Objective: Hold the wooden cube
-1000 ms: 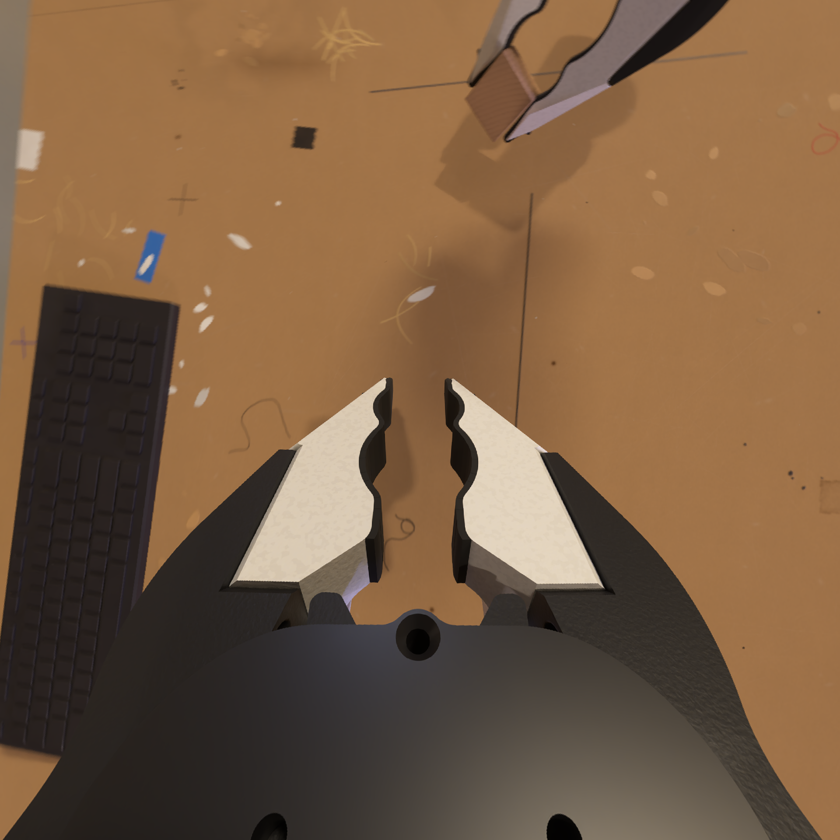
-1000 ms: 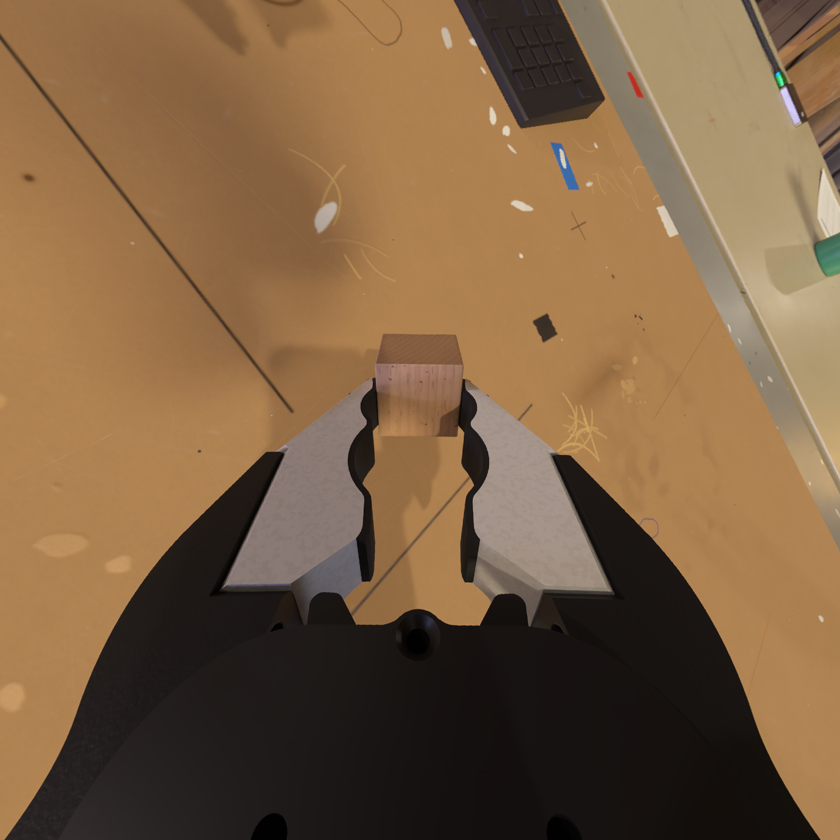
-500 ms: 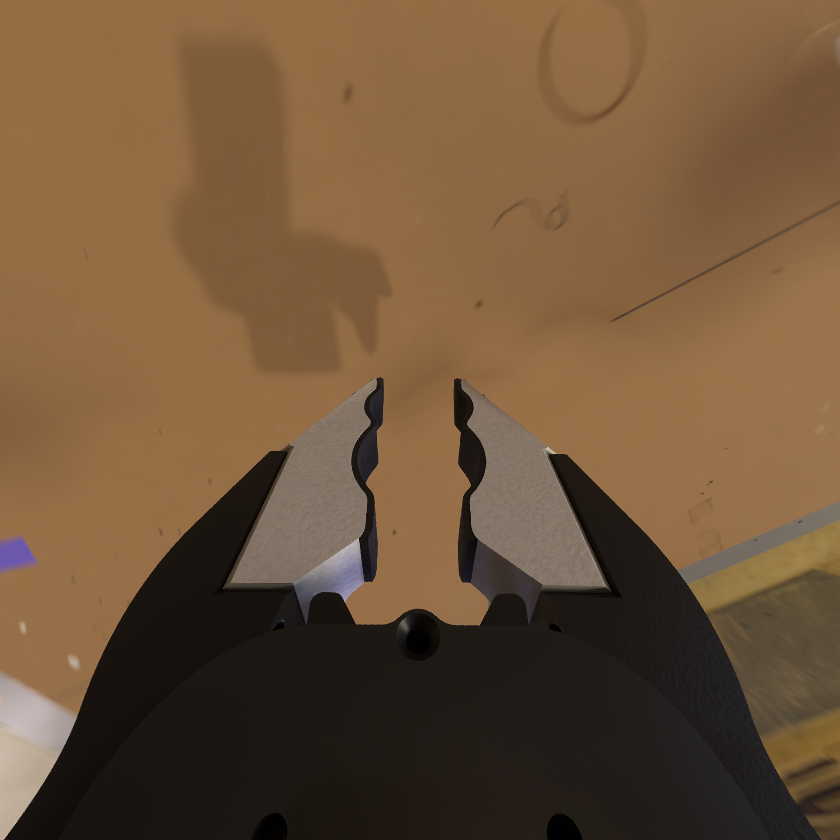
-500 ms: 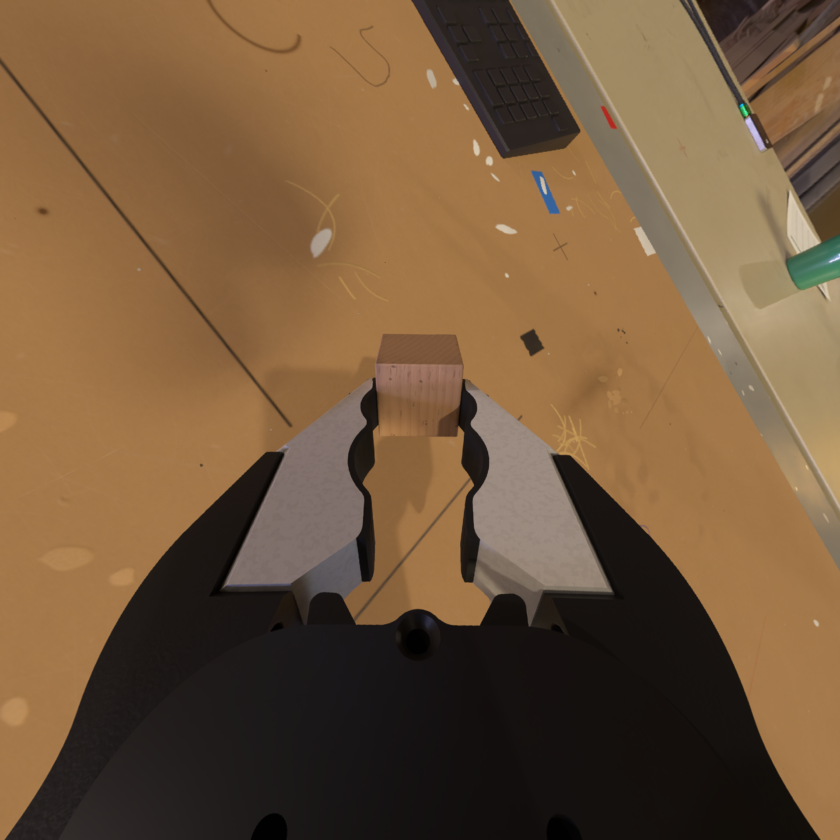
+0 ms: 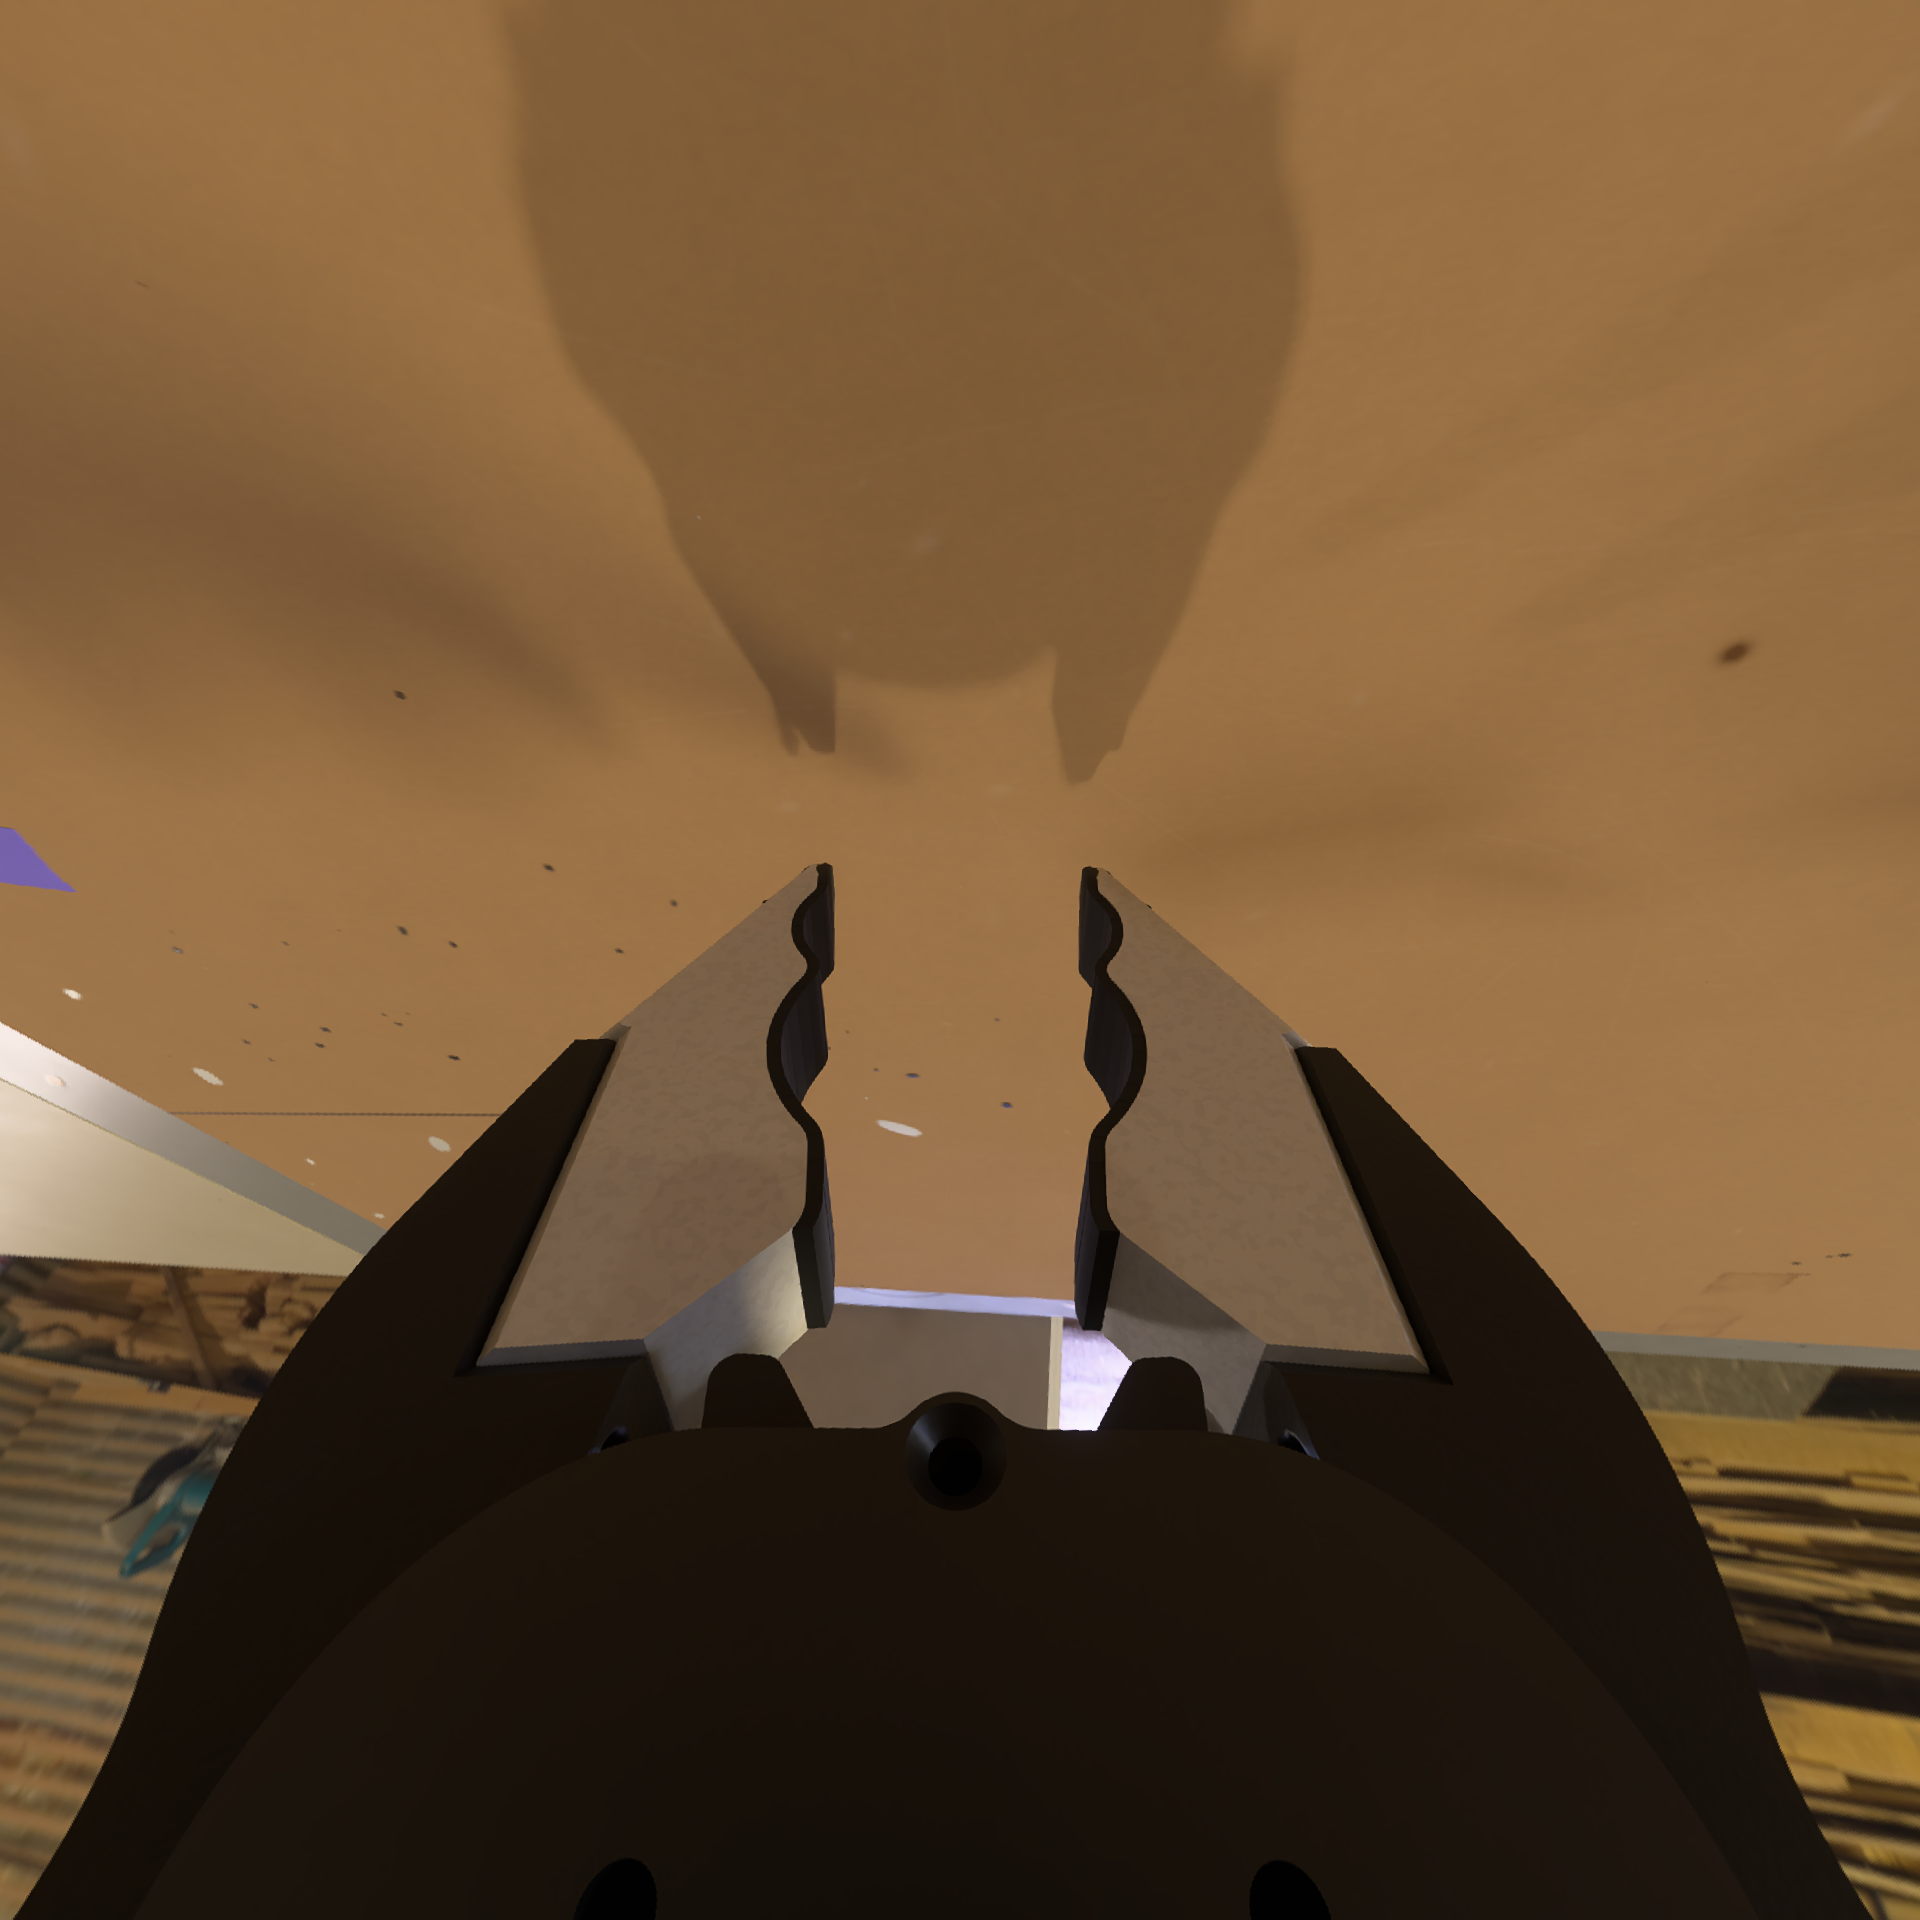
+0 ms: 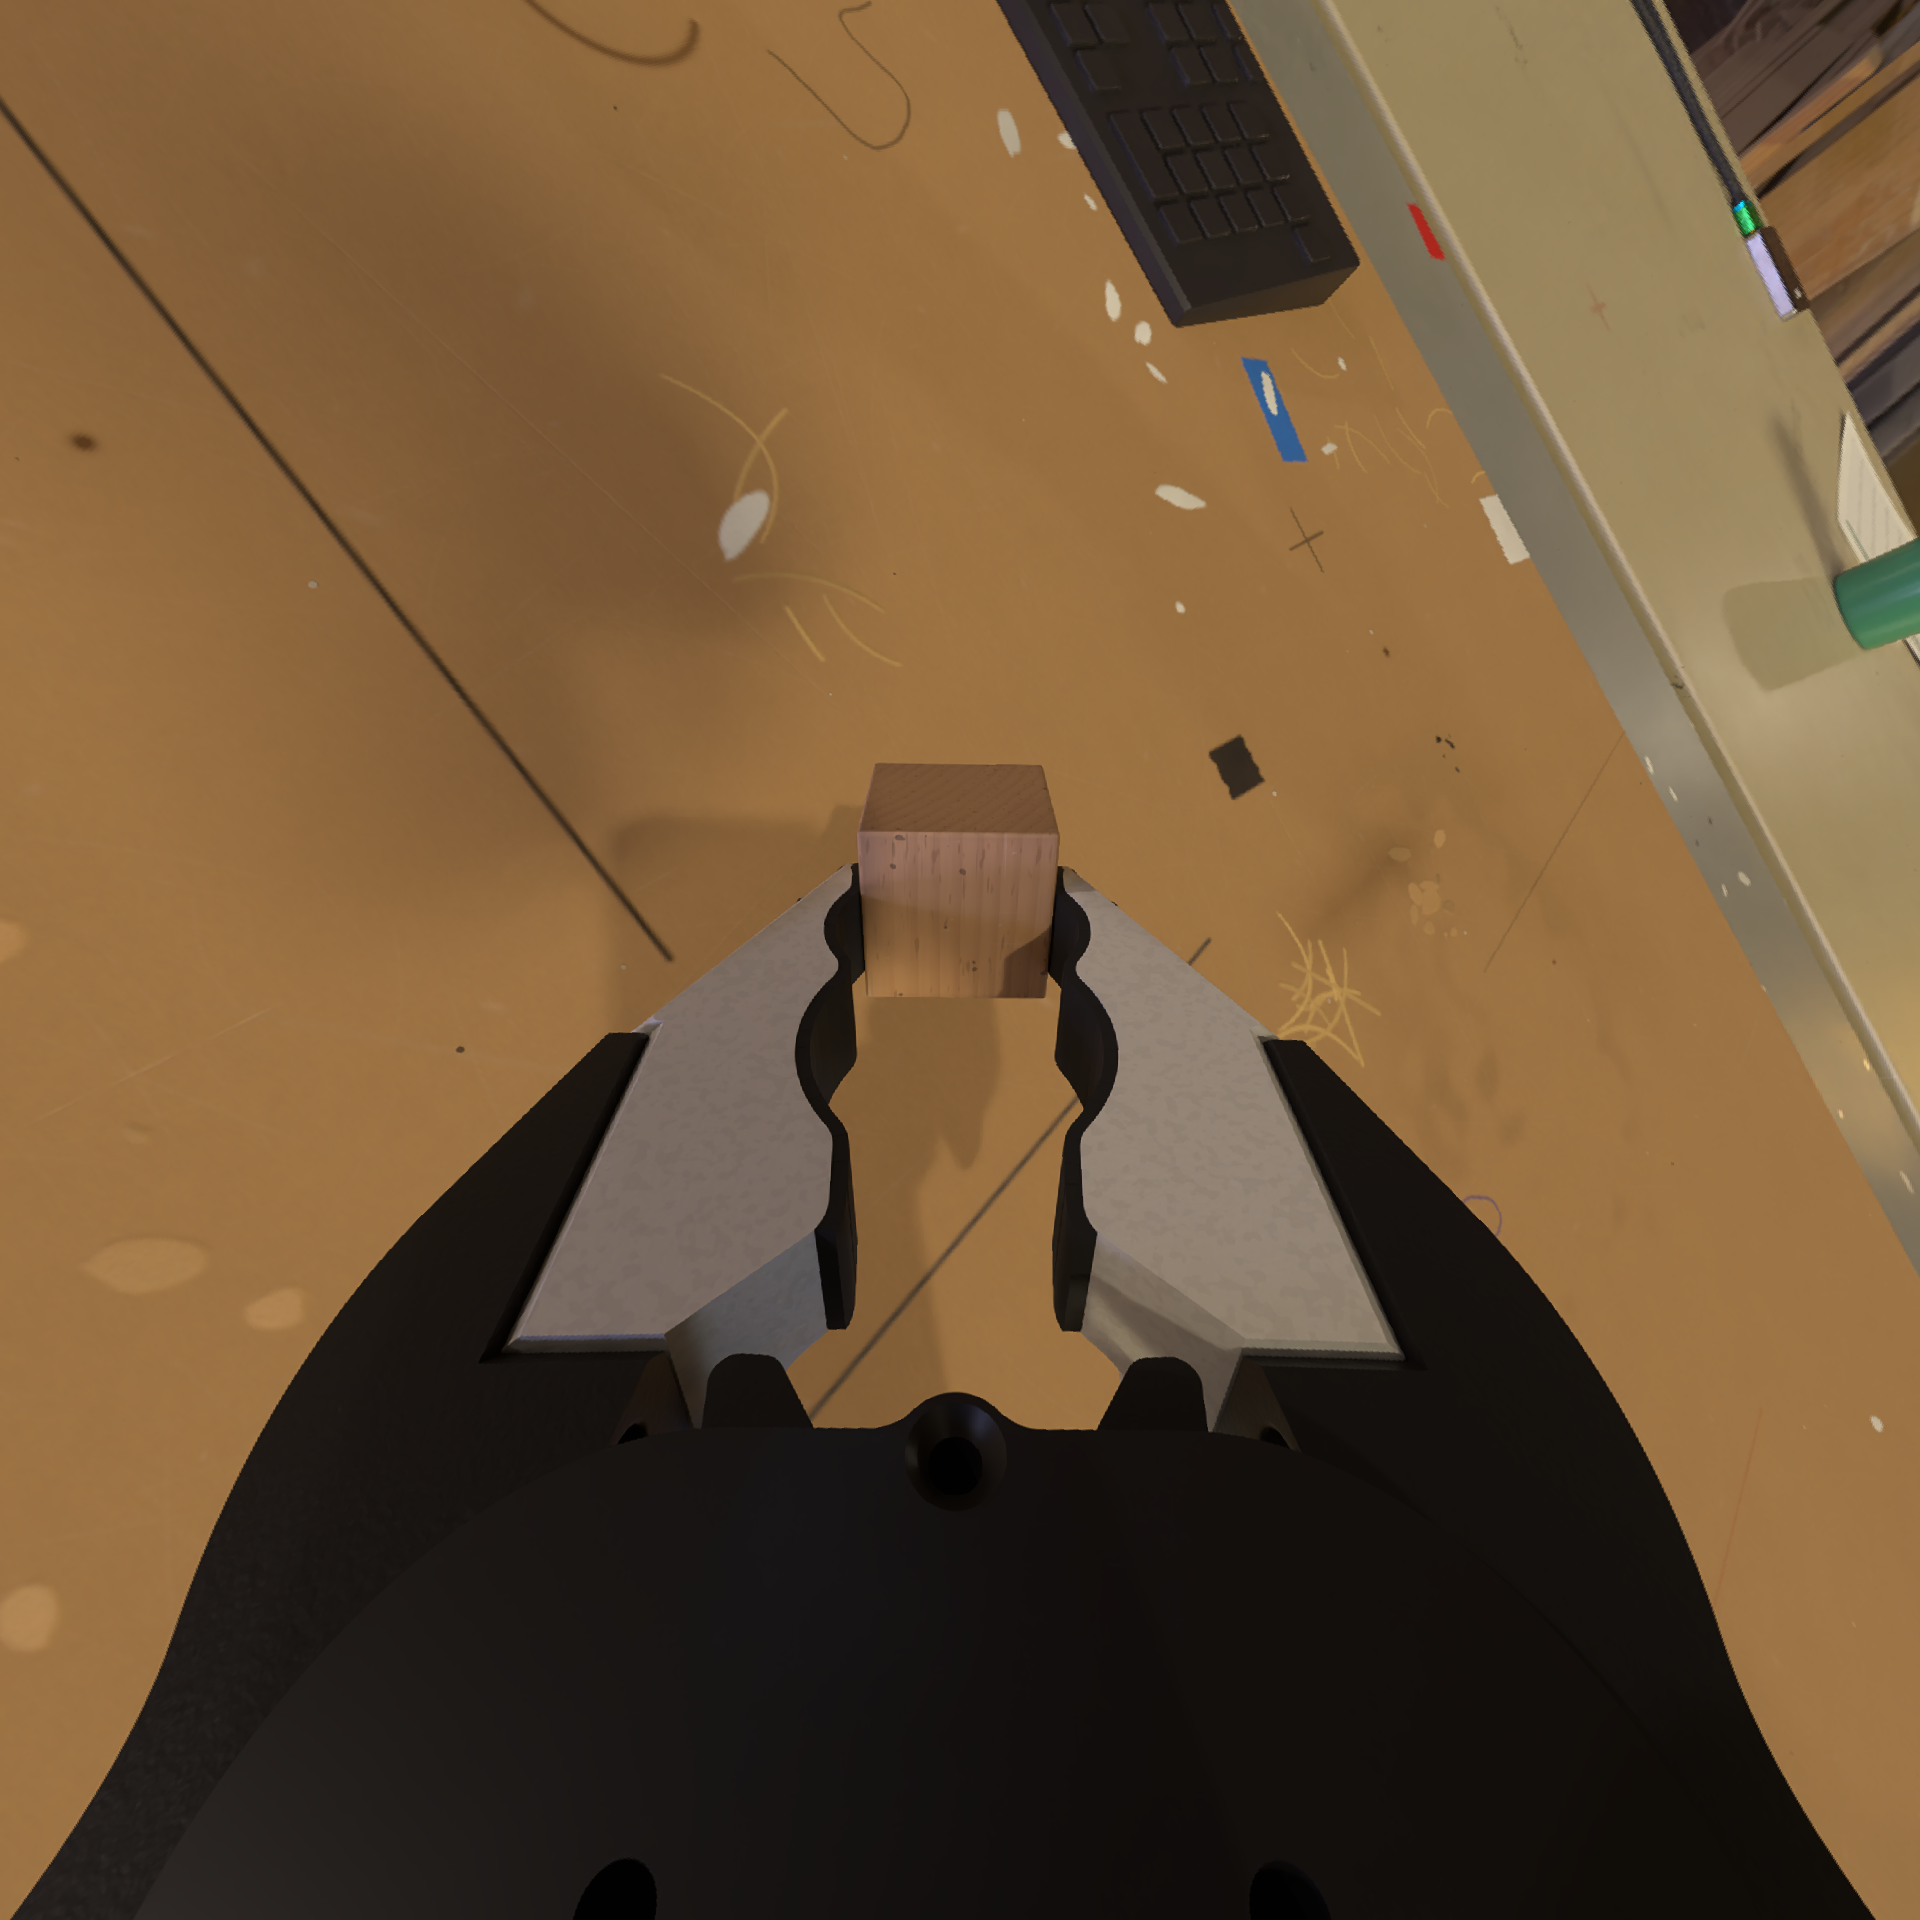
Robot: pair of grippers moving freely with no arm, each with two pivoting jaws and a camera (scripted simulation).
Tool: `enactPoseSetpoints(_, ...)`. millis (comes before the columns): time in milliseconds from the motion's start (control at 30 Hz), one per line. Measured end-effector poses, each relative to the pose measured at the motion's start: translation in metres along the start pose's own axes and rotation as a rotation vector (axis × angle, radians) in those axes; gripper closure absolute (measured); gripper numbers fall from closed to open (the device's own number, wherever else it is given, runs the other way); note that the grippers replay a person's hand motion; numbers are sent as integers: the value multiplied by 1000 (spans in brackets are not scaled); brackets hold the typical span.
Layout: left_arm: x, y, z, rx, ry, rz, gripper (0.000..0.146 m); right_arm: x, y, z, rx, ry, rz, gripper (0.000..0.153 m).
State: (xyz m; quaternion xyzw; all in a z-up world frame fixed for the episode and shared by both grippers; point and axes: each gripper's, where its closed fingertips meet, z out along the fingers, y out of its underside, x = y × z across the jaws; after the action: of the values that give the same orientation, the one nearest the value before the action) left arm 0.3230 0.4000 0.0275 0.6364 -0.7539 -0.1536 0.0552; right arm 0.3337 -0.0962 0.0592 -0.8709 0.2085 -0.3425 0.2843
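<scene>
Right claw (image 6: 956, 883) was seen clamped on the wooden cube (image 6: 956, 904), held at its fingertips, 12 o'clock, above the worktop (image 6: 416, 727). Left claw (image 5: 956, 883) stood apart, empty; no cube was seen in its view.

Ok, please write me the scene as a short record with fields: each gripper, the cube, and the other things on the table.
right gripper: shut on the wooden cube, which sits between the fingertips
cube contact: held at its two sides, above the table
left gripper: open, nothing between the fingers
left view: only bare table and the gripper's shadow; no cube seen
keyboard: black, at the far edge of the table
blue tape: flat on the table, near the keyboard
green cylinder: on the beige ledge, cut by the frame
</scene>
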Motion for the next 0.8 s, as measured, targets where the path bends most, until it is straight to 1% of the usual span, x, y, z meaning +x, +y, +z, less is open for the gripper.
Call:
enactPoseSetpoints(133,1,3,12,-82,1,-1,101,-2,3,2,-15,-9,-4,118)
enactPoseSetpoints(300,0,3,14,-131,-22,6,104,-4,5,4,-29,-20,-9,118)
enactPoseSetpoints(367,0,3,14,-147,-29,15,104,-4,5,4,-30,-21,-9,118)
enactPoseSetpoints(433,0,4,14,-159,-36,32,108,-4,5,4,-31,-20,-10,118)
enactPoseSetpoints(533,3,2,13,-152,-37,60,109,-4,5,4,-29,-21,-10,118)
enactPoseSetpoints(567,3,2,13,-147,-43,71,113,-4,5,4,-29,-21,-10,118)
enactPoseSetpoints(600,4,1,13,-141,-53,83,120,-5,5,4,-30,-22,-11,118)
enactPoseSetpoints(667,6,-2,11,-122,-58,105,131,-5,6,4,-33,-23,-13,118)
enactPoseSetpoints(700,9,-5,10,-109,-40,116,141,-5,6,4,-33,-23,-13,118)
enactPoseSetpoints(733,12,-6,10,-100,-21,127,146,-5,5,4,-32,-23,-13,118)
enactPoseSetpoints(800,14,-7,11,-106,-20,147,146,-5,5,4,-32,-22,-13,118)
